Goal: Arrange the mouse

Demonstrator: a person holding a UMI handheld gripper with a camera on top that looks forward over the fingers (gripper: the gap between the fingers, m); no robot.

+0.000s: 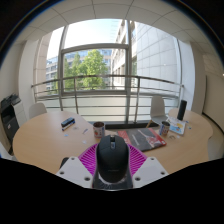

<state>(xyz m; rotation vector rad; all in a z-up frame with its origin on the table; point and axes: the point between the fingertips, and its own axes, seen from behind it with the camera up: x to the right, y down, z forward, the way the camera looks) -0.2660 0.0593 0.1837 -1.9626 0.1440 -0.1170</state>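
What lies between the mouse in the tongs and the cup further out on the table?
Only bare table: in the gripper view, nothing sits between the mouse, held in the tongs, and the cup.

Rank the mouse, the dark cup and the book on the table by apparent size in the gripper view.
1. Mouse, between the fingers, nearest the camera.
2. Book.
3. Dark cup.
Nearness inflates the mouse.
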